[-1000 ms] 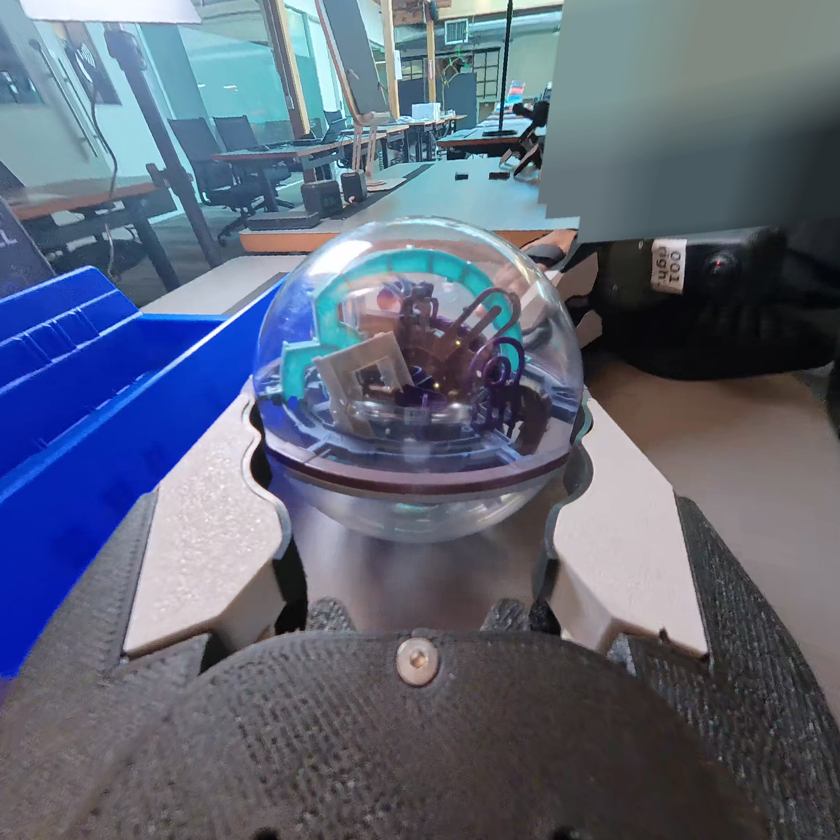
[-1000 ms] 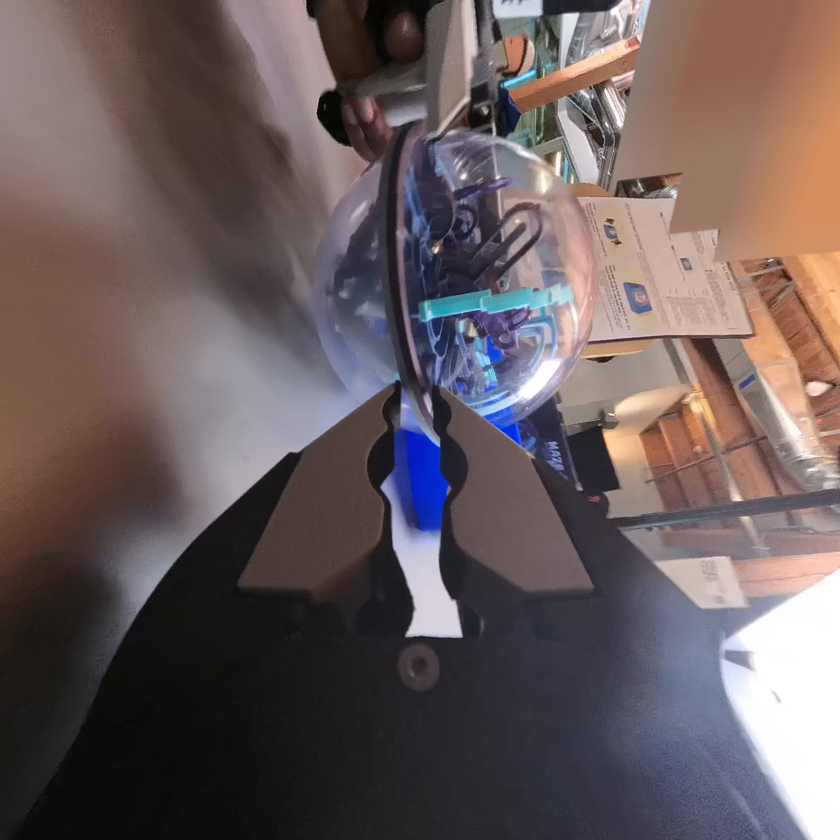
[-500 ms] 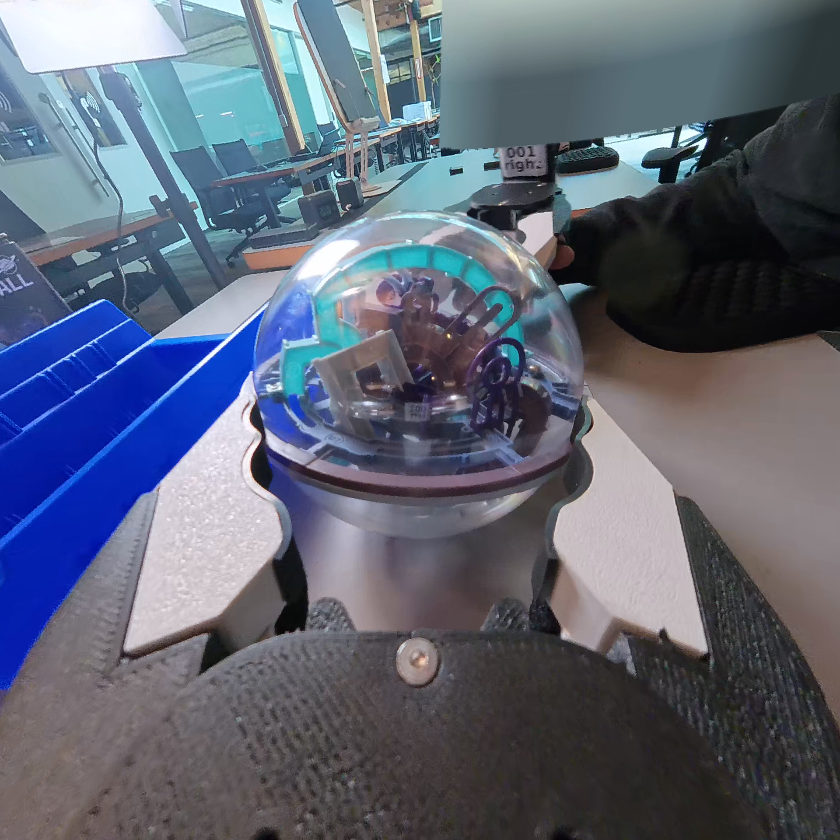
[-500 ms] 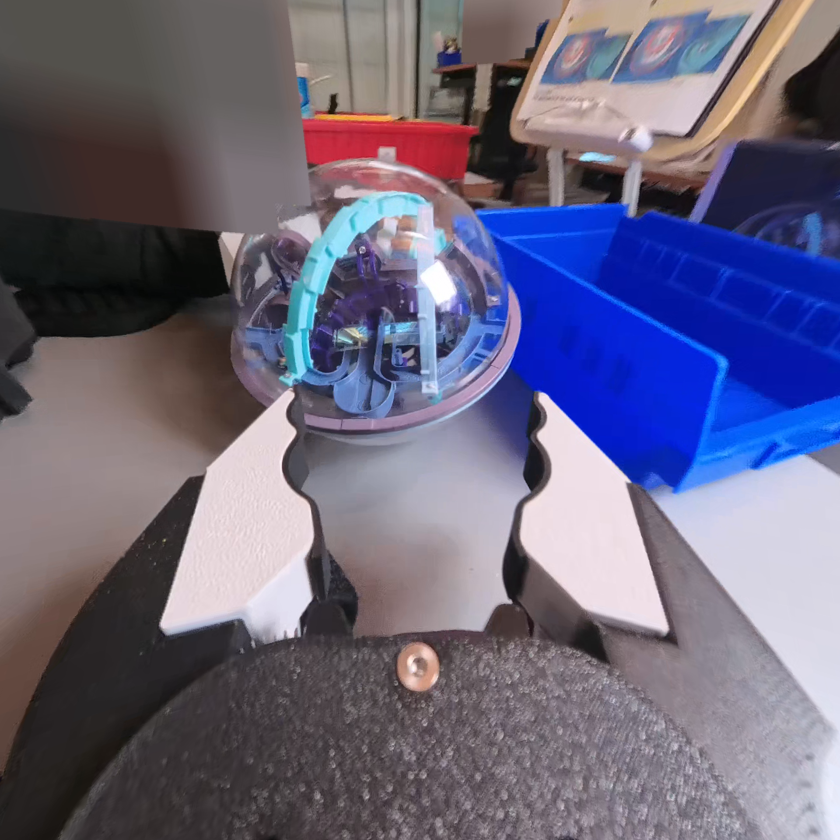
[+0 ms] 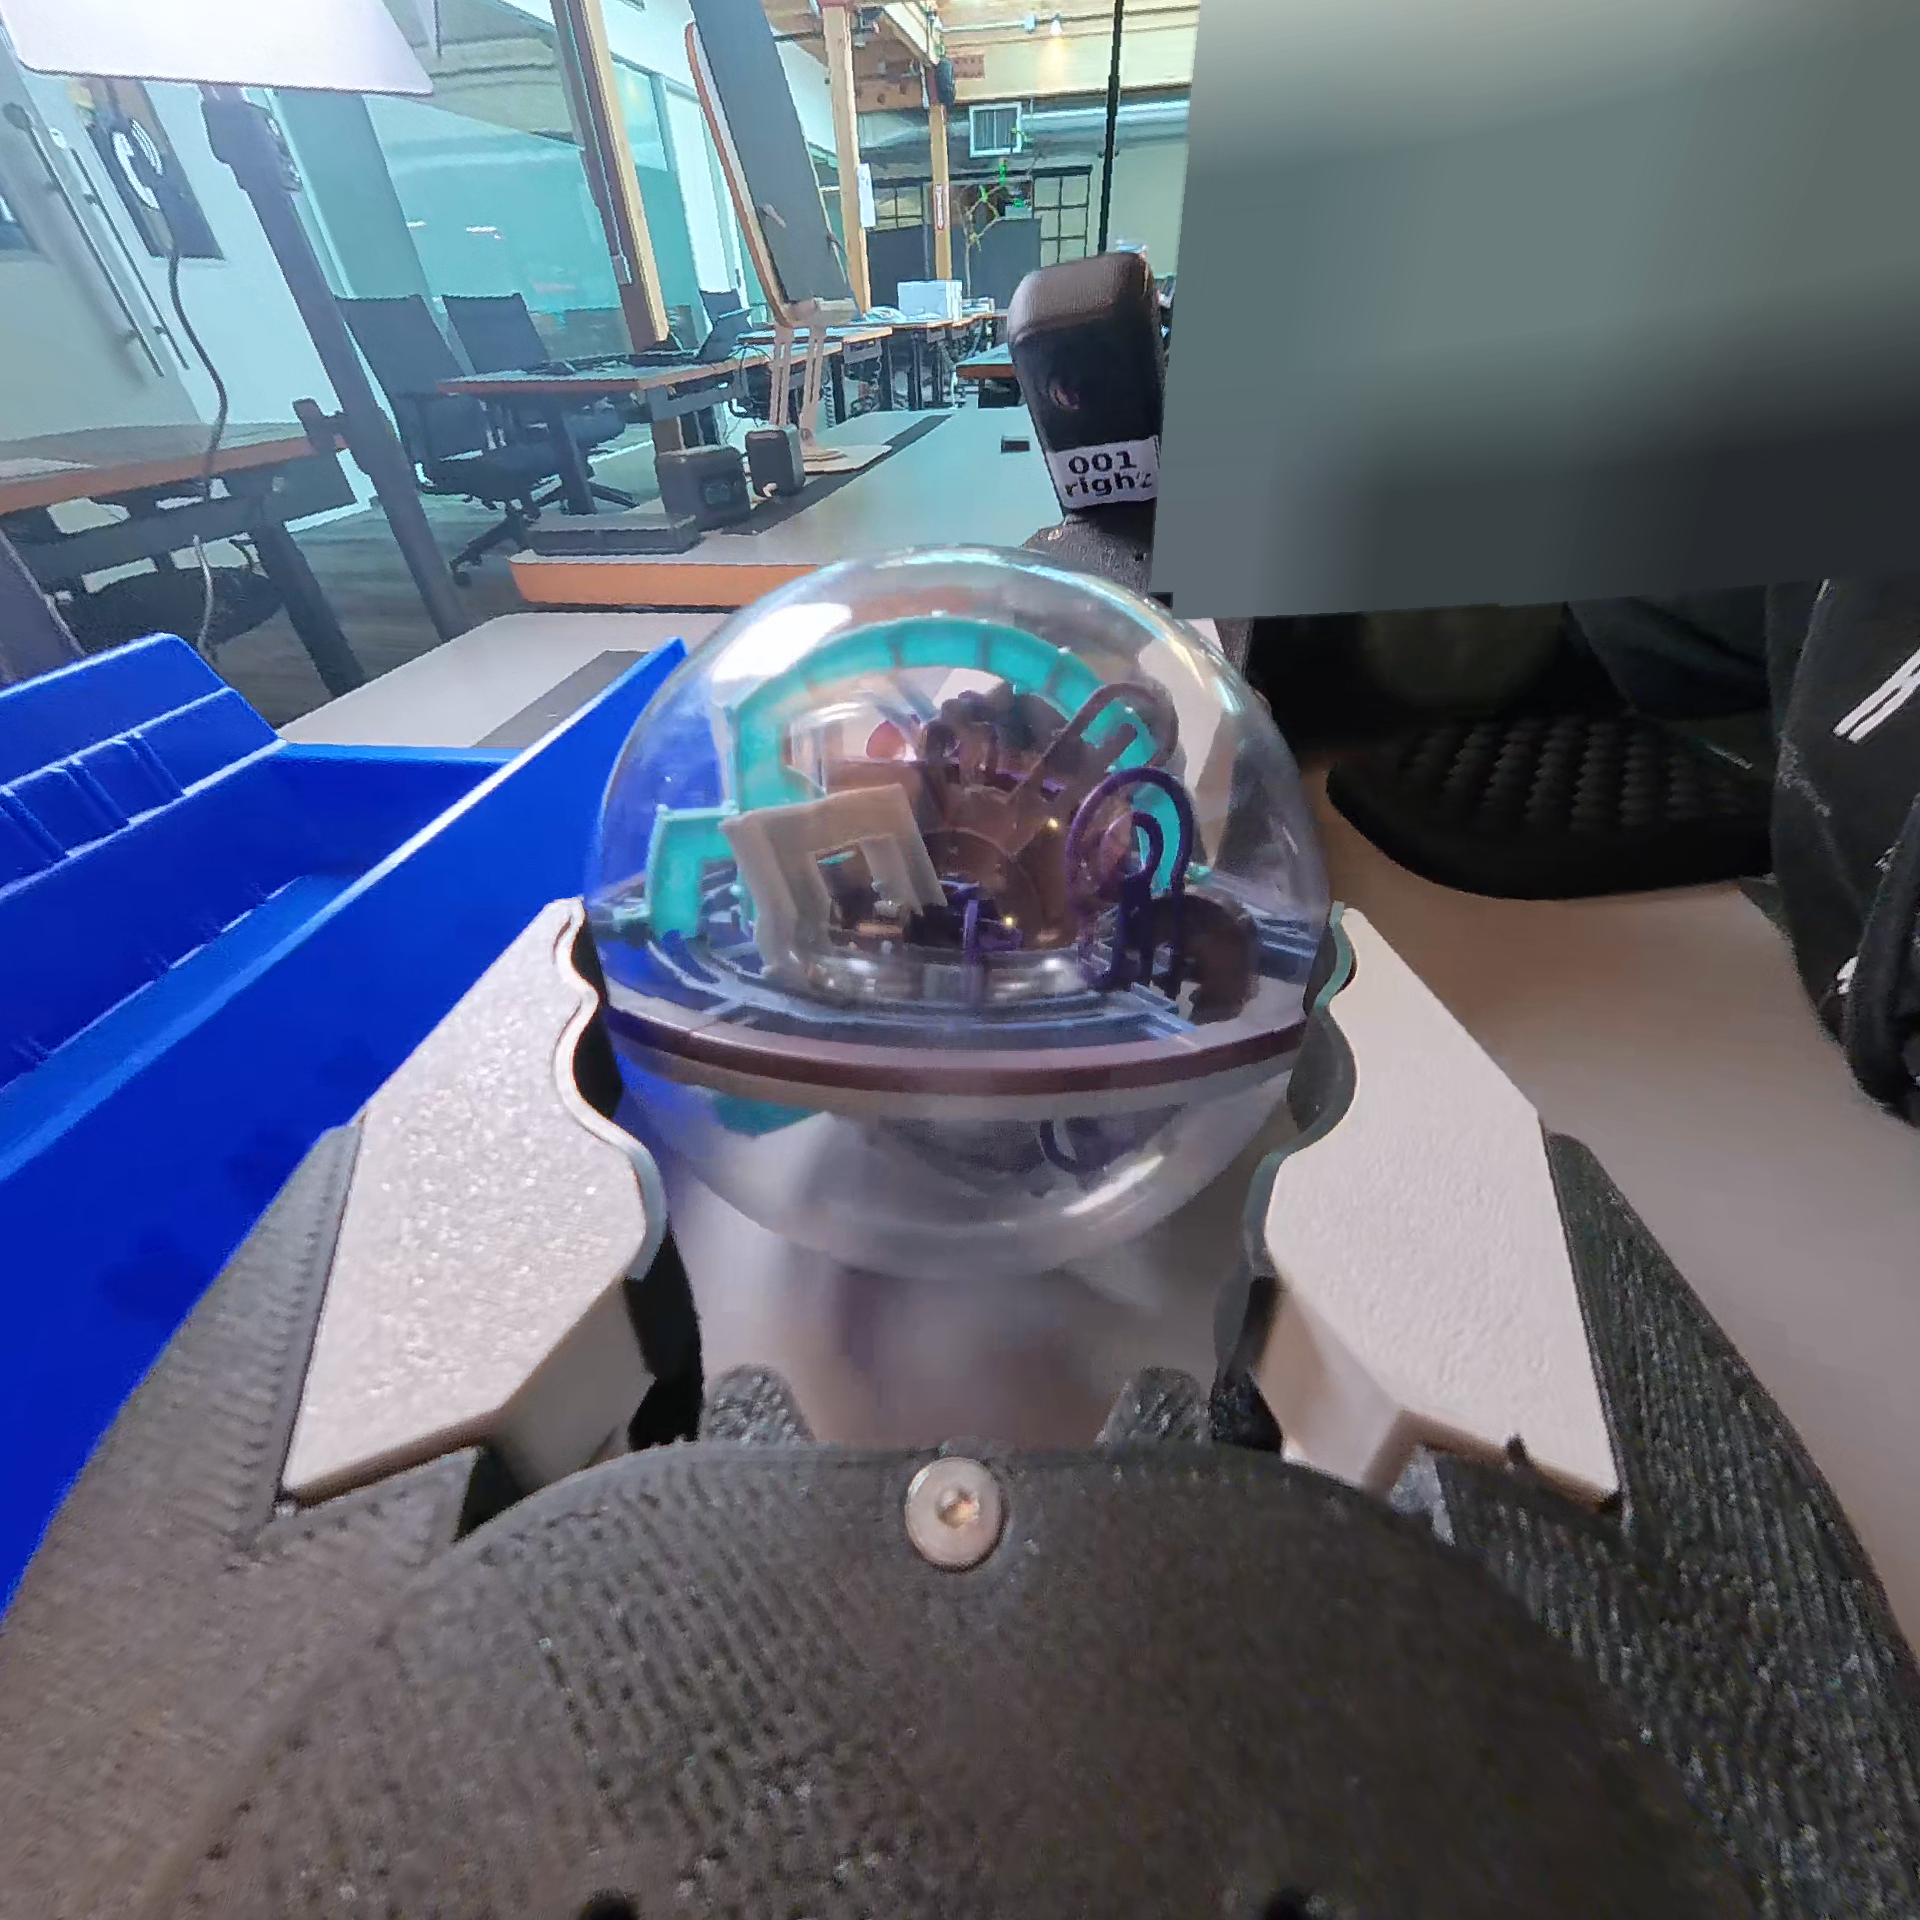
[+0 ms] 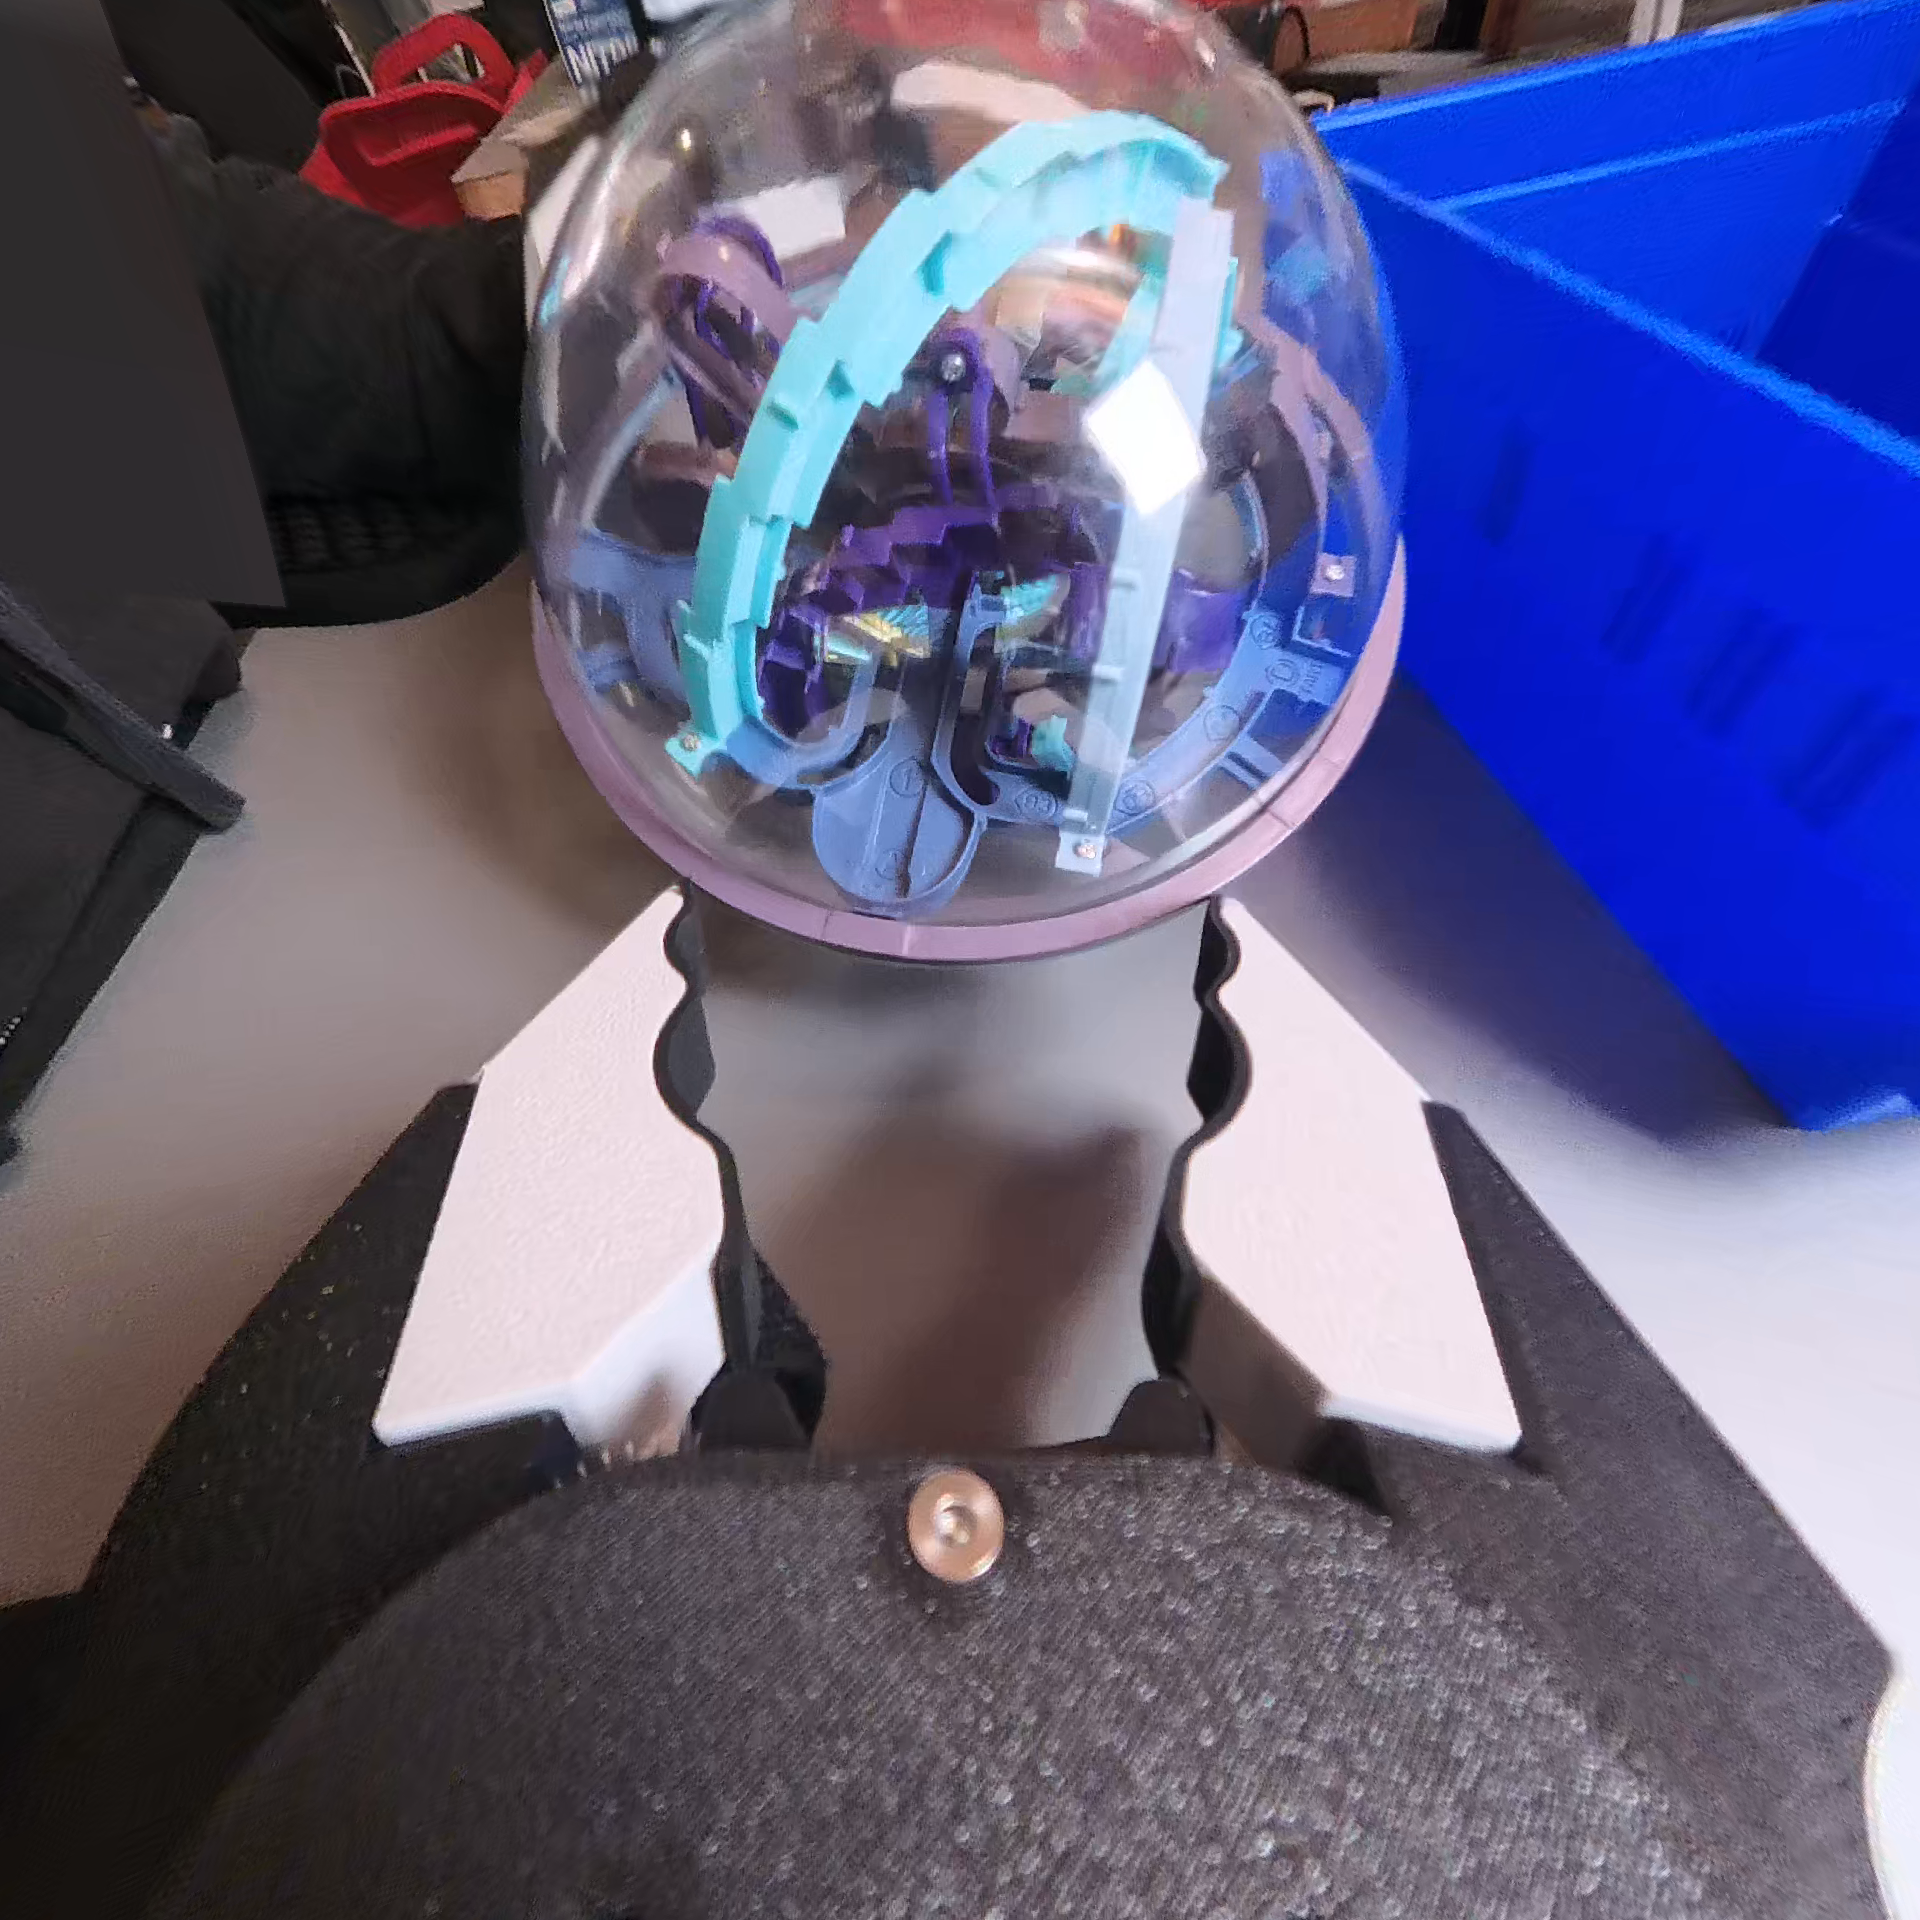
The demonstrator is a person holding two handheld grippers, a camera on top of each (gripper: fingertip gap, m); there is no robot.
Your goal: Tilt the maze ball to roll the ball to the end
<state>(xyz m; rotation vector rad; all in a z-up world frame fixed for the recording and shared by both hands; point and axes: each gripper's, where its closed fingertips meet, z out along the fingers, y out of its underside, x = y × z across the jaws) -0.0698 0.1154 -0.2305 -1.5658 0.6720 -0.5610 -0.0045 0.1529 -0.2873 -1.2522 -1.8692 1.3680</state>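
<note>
The maze ball (image 5: 956, 914) sits between the two pale fingers (image 5: 468, 1195) of the left tongs (image 5: 956, 977). The fingers press on both sides of its dark middle ring, so these tongs are clamped on the ball. The ball's ring lies level.

A blue bin (image 5: 208, 935) stands just to the left of the left tongs, close to the left finger. Behind the ball, the top of the right tongs (image 5: 1091, 395) pokes up, black with a white sticker. A dark sleeve (image 5: 1558, 790) lies on the pale table (image 5: 1621, 1039) to the right of the ball.

The right view shows the ball (image 6: 966, 468) from the other side — here you can see a light blue curved track and purple steps inside it. The right tongs (image 6: 945, 925) are spread wide. Their tips sit just under the ball's purple ring, and I cannot tell if they touch it. The blue bin (image 6: 1662, 520) is on the right of these tongs here. A red bag (image 6: 416, 135) sits far behind, which the left view does not show.

The tiny ball inside the maze is hard to pick out in either view. The bottom of the ball is blurry in the left view and hidden in the right view — the ring covers it.
</note>
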